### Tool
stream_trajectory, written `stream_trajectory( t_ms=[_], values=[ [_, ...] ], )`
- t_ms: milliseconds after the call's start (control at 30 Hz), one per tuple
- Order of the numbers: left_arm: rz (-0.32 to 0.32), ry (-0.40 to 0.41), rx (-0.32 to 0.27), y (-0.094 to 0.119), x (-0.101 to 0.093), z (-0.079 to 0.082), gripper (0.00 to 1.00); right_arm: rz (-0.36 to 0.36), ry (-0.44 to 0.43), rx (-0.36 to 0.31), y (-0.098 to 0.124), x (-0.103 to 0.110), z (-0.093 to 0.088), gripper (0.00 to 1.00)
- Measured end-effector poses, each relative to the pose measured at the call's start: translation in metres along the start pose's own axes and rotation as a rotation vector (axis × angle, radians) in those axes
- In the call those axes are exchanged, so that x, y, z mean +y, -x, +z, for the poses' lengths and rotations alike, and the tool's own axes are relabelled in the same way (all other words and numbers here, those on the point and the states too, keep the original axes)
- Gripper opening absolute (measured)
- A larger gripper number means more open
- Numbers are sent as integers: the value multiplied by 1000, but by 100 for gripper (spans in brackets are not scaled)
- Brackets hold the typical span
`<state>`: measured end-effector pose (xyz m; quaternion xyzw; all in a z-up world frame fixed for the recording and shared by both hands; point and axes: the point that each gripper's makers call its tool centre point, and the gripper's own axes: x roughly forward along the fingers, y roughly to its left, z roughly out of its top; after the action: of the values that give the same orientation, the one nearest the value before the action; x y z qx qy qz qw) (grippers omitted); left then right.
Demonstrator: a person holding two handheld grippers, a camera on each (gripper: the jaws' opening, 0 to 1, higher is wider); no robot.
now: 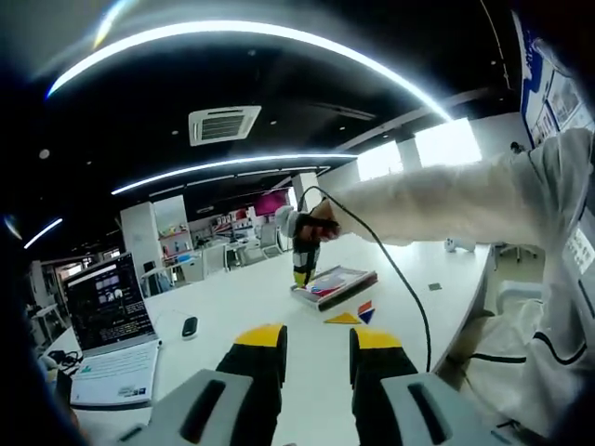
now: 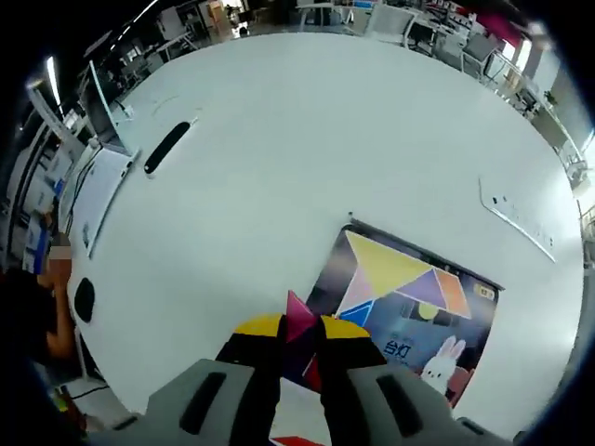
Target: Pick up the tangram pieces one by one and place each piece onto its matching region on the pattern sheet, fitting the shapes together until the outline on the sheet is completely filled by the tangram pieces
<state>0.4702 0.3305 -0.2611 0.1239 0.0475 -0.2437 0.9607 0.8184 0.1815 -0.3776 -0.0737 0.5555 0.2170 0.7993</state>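
One magenta triangle piece (image 2: 298, 321), thin, stiff, light, edge-pinched in right tongs (image 2: 299, 336) above pattern sheet (image 2: 409, 307); probably slippery. Left tongs (image 1: 316, 348) narrowly parted, holding nothing, over bench (image 1: 242, 302).

1. The surface (image 2: 279, 167) looks smooth and white with a soft, slightly satin sheen.
2. The pattern sheet (image 2: 409, 316) looks like glossy printed card or paper, lying flat.
3. The magenta tangram piece (image 2: 299, 325) between the right gripper (image 2: 299, 336) jaws looks like smooth, matt plastic or foam; which one cannot be told.
4. Both grippers, the left gripper (image 1: 316, 348) included, have matt black jaws with yellow tips, on grey moulded plastic bodies.
5. The person's sleeve (image 1: 446, 200) is pale, matt cloth.
6. The laptop (image 1: 112, 325) has a glossy screen.
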Motion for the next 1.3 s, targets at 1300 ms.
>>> stream_trajectory(
  t_ms=[1300],
  values=[
    [25,-11,16,0,6,-2,29,-68,-152,-33,-14,-26,-14,15]
  ],
)
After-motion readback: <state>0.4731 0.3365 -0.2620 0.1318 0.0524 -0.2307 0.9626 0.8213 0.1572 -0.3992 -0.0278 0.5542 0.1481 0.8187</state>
